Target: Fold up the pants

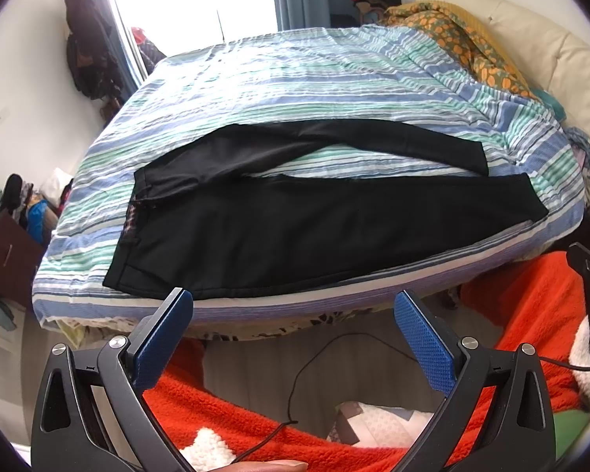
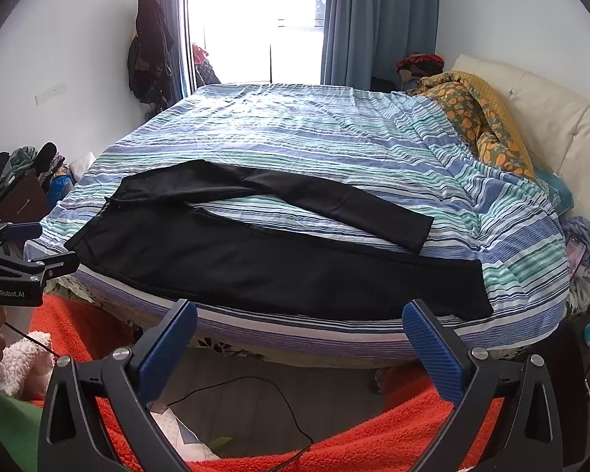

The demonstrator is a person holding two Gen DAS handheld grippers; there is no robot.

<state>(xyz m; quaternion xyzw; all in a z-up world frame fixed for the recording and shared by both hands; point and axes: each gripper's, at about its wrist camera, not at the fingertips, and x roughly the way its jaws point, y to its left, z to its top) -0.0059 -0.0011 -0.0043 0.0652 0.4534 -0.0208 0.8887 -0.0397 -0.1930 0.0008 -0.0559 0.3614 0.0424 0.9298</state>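
Observation:
Black pants (image 1: 295, 232) lie flat on the striped bed (image 1: 279, 78), waist at the left, legs spread apart toward the right; they also show in the right wrist view (image 2: 263, 267). My left gripper (image 1: 293, 303) is open and empty, held in front of the bed's near edge, just short of the near leg's hem side. My right gripper (image 2: 299, 314) is open and empty, also in front of the bed edge below the near leg. The left gripper (image 2: 39, 247) shows at the left of the right wrist view.
An orange patterned quilt (image 2: 480, 118) and a cream headboard (image 2: 550, 126) lie at the bed's right. Clothes piles (image 2: 23, 173) sit left of the bed. A red fleece (image 2: 413, 424) and a black cable (image 2: 279, 397) are below the grippers. A window (image 2: 251, 19) is behind.

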